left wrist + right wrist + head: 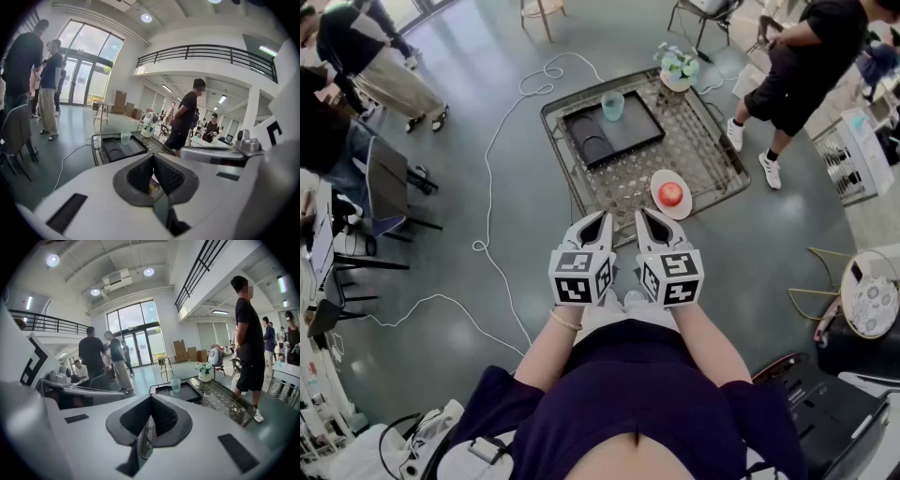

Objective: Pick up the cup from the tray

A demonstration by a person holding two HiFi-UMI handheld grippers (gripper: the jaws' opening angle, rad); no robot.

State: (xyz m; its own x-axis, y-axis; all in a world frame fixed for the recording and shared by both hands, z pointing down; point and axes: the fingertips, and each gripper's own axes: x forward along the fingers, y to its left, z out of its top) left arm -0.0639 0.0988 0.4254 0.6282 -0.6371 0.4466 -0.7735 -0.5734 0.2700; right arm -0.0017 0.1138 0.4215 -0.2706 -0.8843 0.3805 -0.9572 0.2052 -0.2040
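Observation:
A pale green translucent cup (pixel 612 105) stands upright at the far edge of a black tray (pixel 623 136) on a low glass table (pixel 712 155). The cup (pixel 125 137) also shows in the left gripper view, and the cup (pixel 176 385) in the right gripper view, far ahead of the jaws. My left gripper (pixel 598 221) and right gripper (pixel 649 218) are side by side near my body, short of the table's near edge. Both are shut with nothing between the jaws.
A white plate with a red apple (pixel 671 194) lies at the table's near right. A white flower pot (pixel 677 69) stands at the far corner. A person (pixel 802 66) stands right of the table. A white cable (pixel 492 159) runs over the floor at left.

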